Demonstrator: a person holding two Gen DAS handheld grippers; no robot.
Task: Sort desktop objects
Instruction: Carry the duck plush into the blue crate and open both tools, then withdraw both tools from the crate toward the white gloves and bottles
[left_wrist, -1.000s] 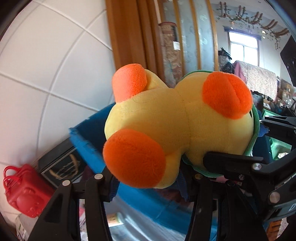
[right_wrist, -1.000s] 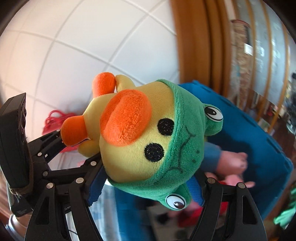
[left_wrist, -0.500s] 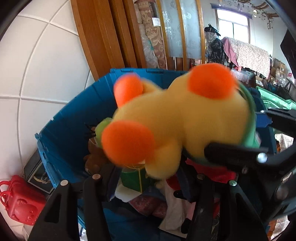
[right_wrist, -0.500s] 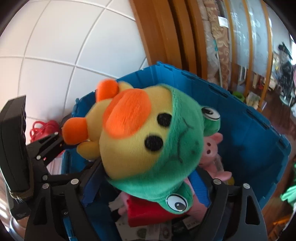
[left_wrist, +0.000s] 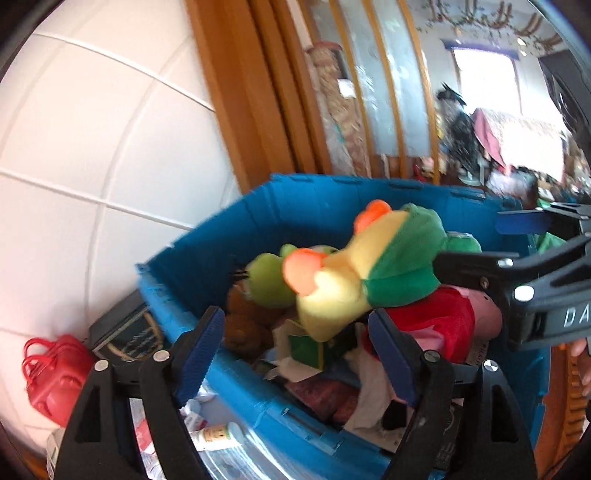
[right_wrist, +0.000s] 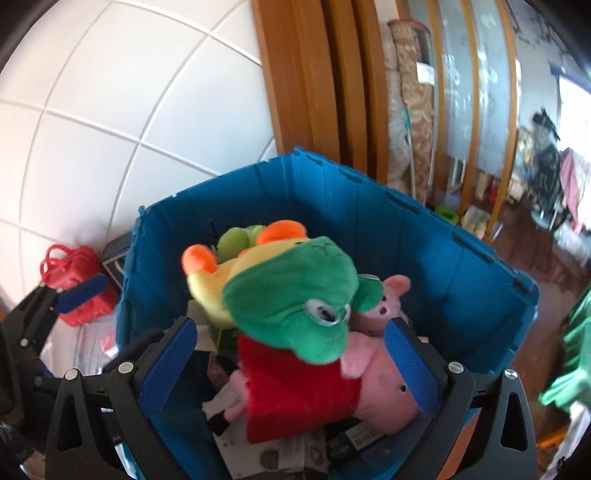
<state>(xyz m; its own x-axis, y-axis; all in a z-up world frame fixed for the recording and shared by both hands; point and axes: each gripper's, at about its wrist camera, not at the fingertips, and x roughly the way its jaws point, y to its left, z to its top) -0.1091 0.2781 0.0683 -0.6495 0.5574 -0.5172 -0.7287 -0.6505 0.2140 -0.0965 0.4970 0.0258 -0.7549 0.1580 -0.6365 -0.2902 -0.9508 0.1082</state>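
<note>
Blue-padded black fingers of the left gripper (left_wrist: 295, 336) stood apart at the near rim of a large blue plastic crate (left_wrist: 221, 236), nothing between them; its jaws had just been opening. The right gripper (right_wrist: 291, 354) was likewise released, its 2 blue pads spread wide over the crate with no toy pressed by either, its jaws also having just been opening. Beyond the fingers, the yellow plush duck with orange feet and a green frog hood (right_wrist: 284, 291) lay free inside the crate, blurred in both views, on top of a pink plush pig in a red dress (right_wrist: 317, 384). Just behind the duck sat a light green plush toy (left_wrist: 266, 277) and a brown plush toy (left_wrist: 243, 317). Outside the crate, to its left, a red plastic bag-shaped toy (left_wrist: 55, 373) sat against the white tiled wall (left_wrist: 92, 147). Farther back rose a brown wooden door frame (right_wrist: 314, 81).
</note>
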